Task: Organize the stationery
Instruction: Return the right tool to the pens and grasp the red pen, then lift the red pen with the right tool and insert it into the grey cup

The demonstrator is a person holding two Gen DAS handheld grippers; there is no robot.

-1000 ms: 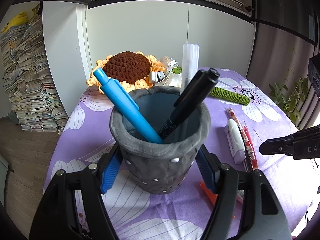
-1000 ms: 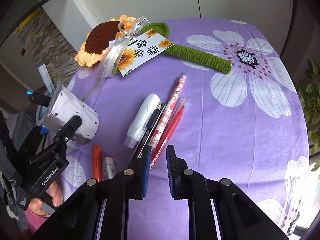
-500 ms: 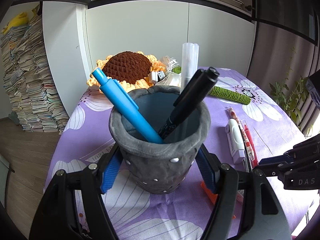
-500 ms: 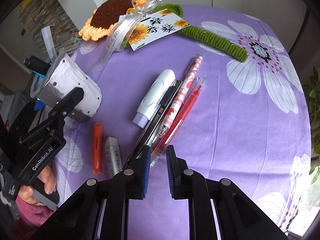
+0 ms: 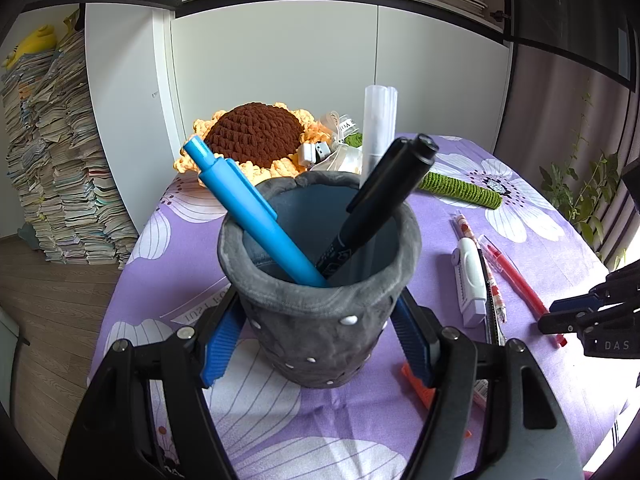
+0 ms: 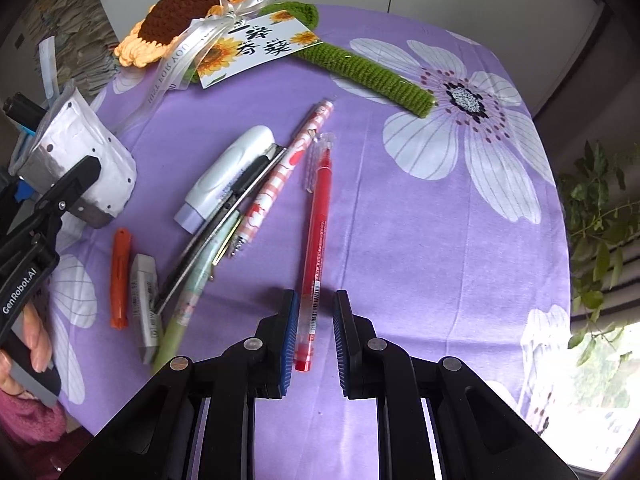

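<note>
My left gripper clamps the grey pen cup; right gripper, jaws apart, straddles the red pen. "GenRobot.AI" reads on the left one's side.

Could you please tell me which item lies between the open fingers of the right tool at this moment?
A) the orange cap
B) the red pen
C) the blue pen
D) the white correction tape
B: in the right wrist view, the right tool straddles the lower end of the red pen, its fingers open and not yet touching it.
</note>
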